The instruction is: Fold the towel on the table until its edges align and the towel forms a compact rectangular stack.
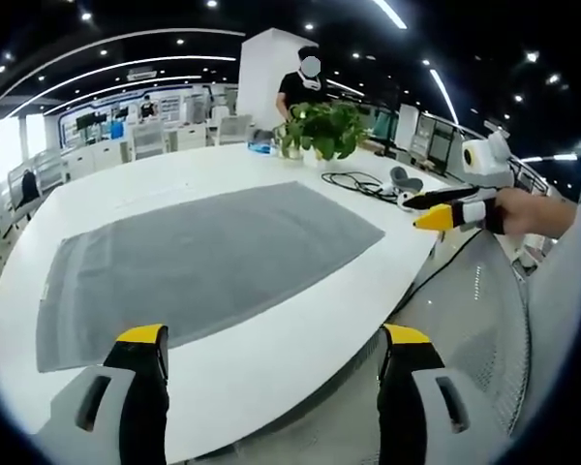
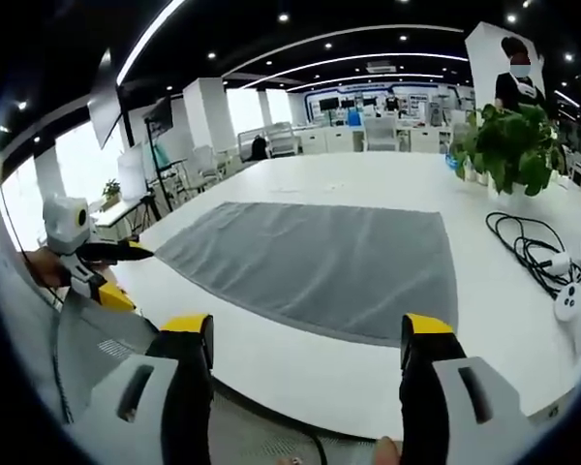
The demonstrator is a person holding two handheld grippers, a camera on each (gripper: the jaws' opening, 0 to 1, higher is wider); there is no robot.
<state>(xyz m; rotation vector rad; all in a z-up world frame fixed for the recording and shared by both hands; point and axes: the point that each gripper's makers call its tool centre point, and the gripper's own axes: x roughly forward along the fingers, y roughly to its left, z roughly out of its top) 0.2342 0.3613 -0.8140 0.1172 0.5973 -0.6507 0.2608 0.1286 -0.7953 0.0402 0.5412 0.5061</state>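
A grey towel is laid out flat and unfolded on a white table, its near edge set back from the table's near rim; in the right gripper view the same towel is seen spread across the middle of the table. The left gripper is held above the near edge of the table, its two yellow-tipped black jaws spread wide apart with nothing between them, and the towel is not touched. The right gripper is likewise held over the near table rim, jaws parted wide and grasping nothing, clear of the towel. In the left gripper view the right gripper is seen at the right, held in a hand just beyond the table's corner. In the right gripper view the left gripper is seen at the left, off the table's edge. A potted green plant is placed at the far side of the table, beyond the towel. A coiled black cable is lying on the tabletop beside the towel, near a white controller. A person in a black top is seen behind the plant. Desks and office chairs are arranged in the background.
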